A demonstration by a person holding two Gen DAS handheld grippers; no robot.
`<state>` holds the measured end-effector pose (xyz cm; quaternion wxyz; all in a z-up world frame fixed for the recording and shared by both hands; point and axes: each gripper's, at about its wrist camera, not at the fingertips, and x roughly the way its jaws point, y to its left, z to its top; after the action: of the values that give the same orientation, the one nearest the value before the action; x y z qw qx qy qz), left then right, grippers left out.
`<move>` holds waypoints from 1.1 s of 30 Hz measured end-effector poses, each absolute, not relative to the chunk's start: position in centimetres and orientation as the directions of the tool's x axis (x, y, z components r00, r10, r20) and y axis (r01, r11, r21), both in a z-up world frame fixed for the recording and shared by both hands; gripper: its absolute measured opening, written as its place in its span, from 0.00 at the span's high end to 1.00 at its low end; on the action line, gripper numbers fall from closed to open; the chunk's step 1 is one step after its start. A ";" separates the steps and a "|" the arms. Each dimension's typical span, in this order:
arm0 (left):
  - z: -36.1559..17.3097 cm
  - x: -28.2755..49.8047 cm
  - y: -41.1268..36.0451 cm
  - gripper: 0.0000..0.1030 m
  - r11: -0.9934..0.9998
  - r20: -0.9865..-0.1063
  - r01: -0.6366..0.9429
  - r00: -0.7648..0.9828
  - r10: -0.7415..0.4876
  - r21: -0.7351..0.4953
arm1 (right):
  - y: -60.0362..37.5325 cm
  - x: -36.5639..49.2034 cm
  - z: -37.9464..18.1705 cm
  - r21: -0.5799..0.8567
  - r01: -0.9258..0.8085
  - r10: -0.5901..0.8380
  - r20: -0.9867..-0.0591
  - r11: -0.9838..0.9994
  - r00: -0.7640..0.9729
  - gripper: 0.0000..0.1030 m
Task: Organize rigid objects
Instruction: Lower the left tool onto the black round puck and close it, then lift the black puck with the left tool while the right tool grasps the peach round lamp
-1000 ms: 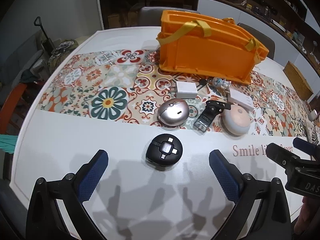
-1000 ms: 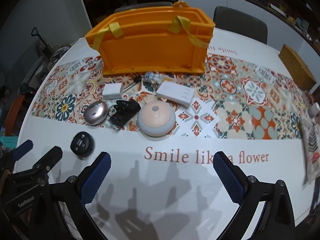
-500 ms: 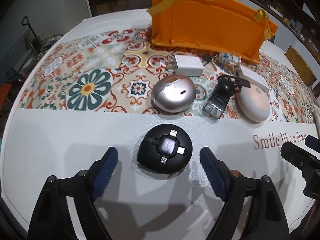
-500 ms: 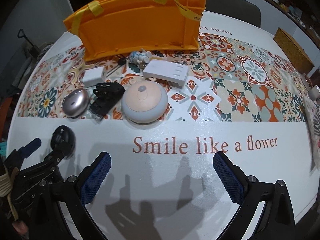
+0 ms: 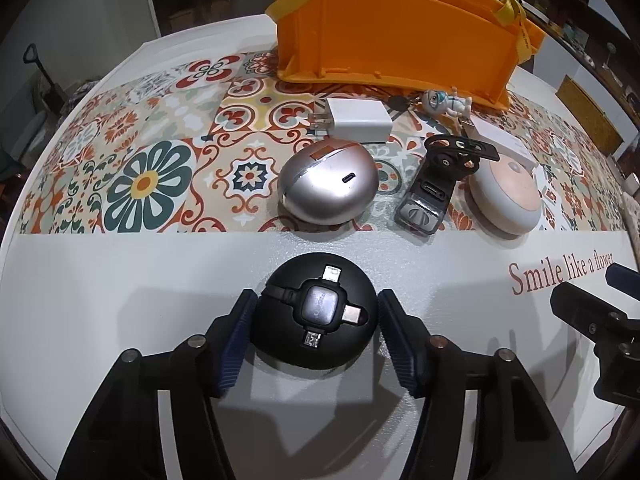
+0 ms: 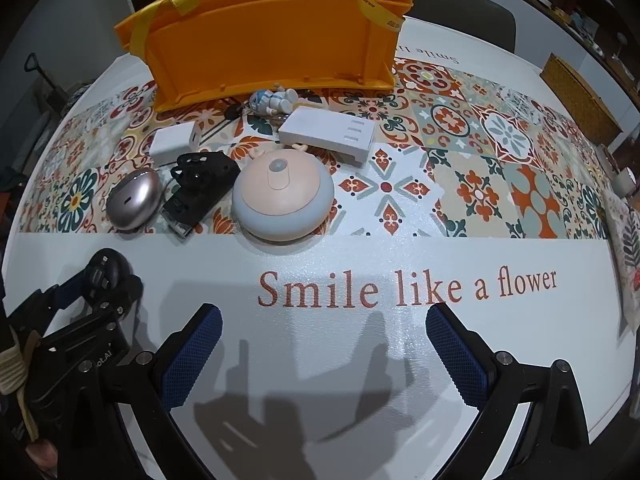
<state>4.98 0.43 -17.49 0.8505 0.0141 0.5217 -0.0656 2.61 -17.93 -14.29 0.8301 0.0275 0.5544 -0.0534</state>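
White worktop [image 5: 100,300] with tiled runner: left hand-held gripper [image 5: 314,316] clenched on the black puck [image 5: 314,316]; bin [image 5: 392,36] lies straight ahead. Right hand-held gripper [image 6: 320,344] gapes empty.

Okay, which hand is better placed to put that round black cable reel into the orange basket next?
Left. The left gripper already has its pads against both sides of the round black cable reel. The right gripper is open over bare table, holding nothing, off to the reel's side.
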 end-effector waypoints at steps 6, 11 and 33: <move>-17.5 5.0 0.5 0.43 0.988 -0.885 0.145 0.453 -0.108 -0.047 | -17.7 2.6 -14.6 -0.003 0.127 -0.051 -0.926 0.992 0.374 0.00; -17.2 5.2 0.6 0.43 0.986 -0.886 0.153 0.447 -0.123 -0.059 | -17.5 2.8 -14.6 0.007 0.114 -0.038 -0.920 0.993 0.389 0.00; -15.5 5.6 0.2 0.44 0.982 -0.837 0.180 0.526 -0.151 -0.064 | -16.0 7.7 -16.4 -0.010 0.001 -0.009 -0.877 1.000 0.481 0.05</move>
<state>5.65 0.16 -15.47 0.8734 0.0152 0.4775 -0.0945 7.74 -16.05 -16.44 0.8605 -0.0039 0.5094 -0.0031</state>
